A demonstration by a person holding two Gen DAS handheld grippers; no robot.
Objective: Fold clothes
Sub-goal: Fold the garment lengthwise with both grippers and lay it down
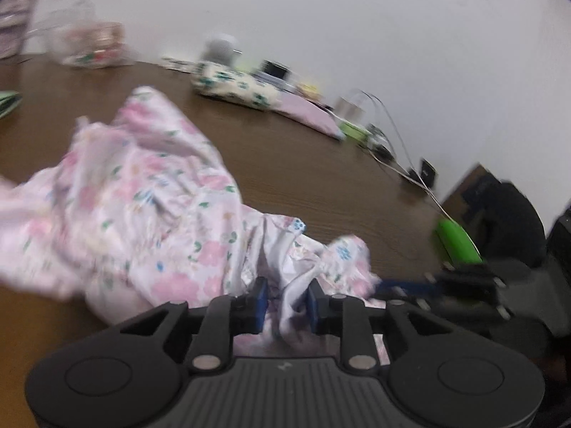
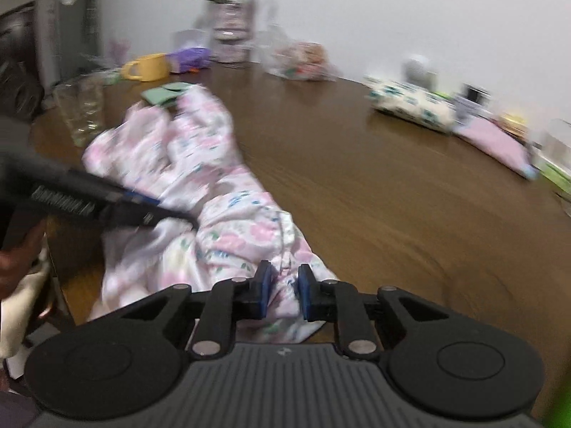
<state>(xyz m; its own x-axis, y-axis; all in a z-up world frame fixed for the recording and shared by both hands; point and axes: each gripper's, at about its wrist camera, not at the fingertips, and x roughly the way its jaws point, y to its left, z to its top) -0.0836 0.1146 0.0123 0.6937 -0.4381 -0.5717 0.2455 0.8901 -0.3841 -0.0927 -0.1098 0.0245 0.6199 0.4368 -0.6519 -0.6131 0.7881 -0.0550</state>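
On the dark brown wooden counter (image 1: 321, 178) lies a crumpled garment of pale pink cloth printed with pink flowers and small green and blue sprigs (image 1: 142, 207), heaped loosely and stretching away toward the far left. In the left wrist view the left gripper (image 1: 287, 303), black with blue pads, has its jaws narrowed around a bunched white fold at the garment's near edge, the cloth pinched between the pads. The right gripper (image 1: 403, 287) shows at the right of that view, its blue-tipped fingers reaching into the same edge of the cloth just beside the left one.

In the right wrist view the right gripper (image 2: 283, 294) stands with its jaws drawn close together on a ridge of the floral garment (image 2: 200, 164), which fills the gap between the pads. The left gripper (image 2: 171, 214) enters from the left, held by a hand (image 2: 16, 260), its tip buried in the fabric.

Along the wall sit a yellow mug (image 2: 148, 67), a clear drinking glass (image 2: 84, 110), a patterned vase of pink flowers (image 2: 230, 35), a cream pouch with dark green flower print (image 2: 410, 107) and a flat pink fabric piece (image 2: 496, 146). Both views are blurred.
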